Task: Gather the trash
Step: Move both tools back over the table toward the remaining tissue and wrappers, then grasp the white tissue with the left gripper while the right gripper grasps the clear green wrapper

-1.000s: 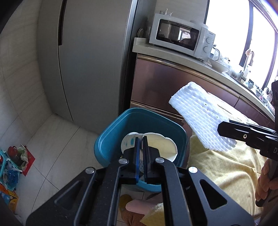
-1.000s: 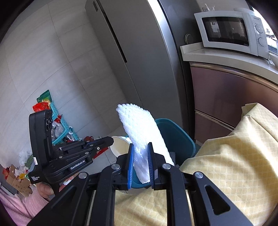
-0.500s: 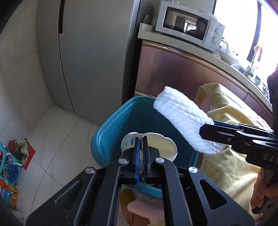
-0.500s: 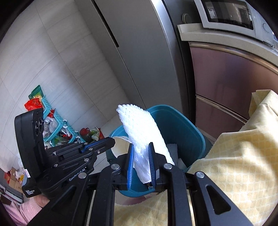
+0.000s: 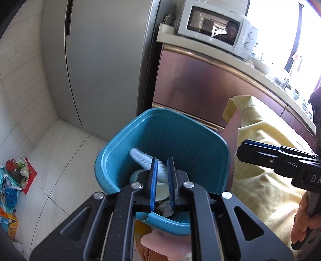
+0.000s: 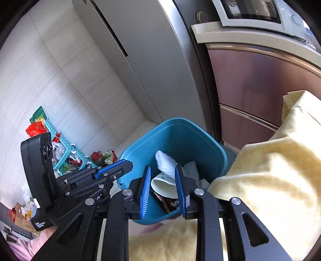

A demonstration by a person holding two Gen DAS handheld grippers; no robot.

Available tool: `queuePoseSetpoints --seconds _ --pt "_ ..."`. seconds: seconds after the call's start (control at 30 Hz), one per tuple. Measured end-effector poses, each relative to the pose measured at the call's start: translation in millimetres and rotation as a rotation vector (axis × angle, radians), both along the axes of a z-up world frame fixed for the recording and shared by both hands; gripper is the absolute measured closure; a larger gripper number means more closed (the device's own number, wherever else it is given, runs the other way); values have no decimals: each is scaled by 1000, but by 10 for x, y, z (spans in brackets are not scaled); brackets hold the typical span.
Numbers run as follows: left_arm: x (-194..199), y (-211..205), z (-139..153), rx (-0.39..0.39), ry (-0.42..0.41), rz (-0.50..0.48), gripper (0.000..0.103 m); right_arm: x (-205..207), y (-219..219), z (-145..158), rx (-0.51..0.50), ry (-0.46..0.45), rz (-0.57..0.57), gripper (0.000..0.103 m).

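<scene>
Since the earlier frames, the white foam net [image 6: 165,163] had left the right gripper [image 6: 163,187] and lay inside the teal bin [image 5: 202,138], leaning over a paper cup [image 6: 163,186]. Both grippers' jaws had just been opening; the left gripper [image 5: 162,183] and the right stood slightly apart, clamping nothing. Fingers hid much of the bin's contents; a dark wrapper [image 6: 166,202] below was hard to identify.

Both wrist cameras sit close above the teal bin [image 5: 166,136] [image 6: 180,138], angled steeply down along their fingers. Both share the bin, refrigerator [image 5: 104,60] [image 6: 152,60] and microwave [image 5: 216,38] [image 6: 256,12].
</scene>
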State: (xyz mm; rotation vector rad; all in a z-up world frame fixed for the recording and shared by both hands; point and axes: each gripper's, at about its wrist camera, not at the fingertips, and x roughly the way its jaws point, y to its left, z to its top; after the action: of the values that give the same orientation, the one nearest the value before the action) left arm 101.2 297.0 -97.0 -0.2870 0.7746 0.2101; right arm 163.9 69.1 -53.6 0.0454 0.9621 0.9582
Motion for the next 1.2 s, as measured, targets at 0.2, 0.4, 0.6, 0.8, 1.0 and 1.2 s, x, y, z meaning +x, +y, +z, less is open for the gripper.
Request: queuePoseSetpoints --seconds 0.2,0.4,0.6,0.8,1.0,1.2 --pt "-97 -298 239 13 -68 -78 79 -143 -421 188 51 -30 -20 75" --pt "-143 -870 472 24 -134 -238 67 -353 -987 387 68 -91 -92 72" --pt "-139 -1627 615 32 -179 -443 60 -537 -1659 518 75 -142 -219 70" --pt "-59 -2563 662 48 -185 -651 58 -737 -2433 541 57 -180 -412 70" --pt "-36 -3448 665 68 -187 -831 56 -878 -3214 528 67 -192 -616 69" --pt "59 -4096 646 76 -173 -955 52 -946 -3847 432 59 -194 -773 69"
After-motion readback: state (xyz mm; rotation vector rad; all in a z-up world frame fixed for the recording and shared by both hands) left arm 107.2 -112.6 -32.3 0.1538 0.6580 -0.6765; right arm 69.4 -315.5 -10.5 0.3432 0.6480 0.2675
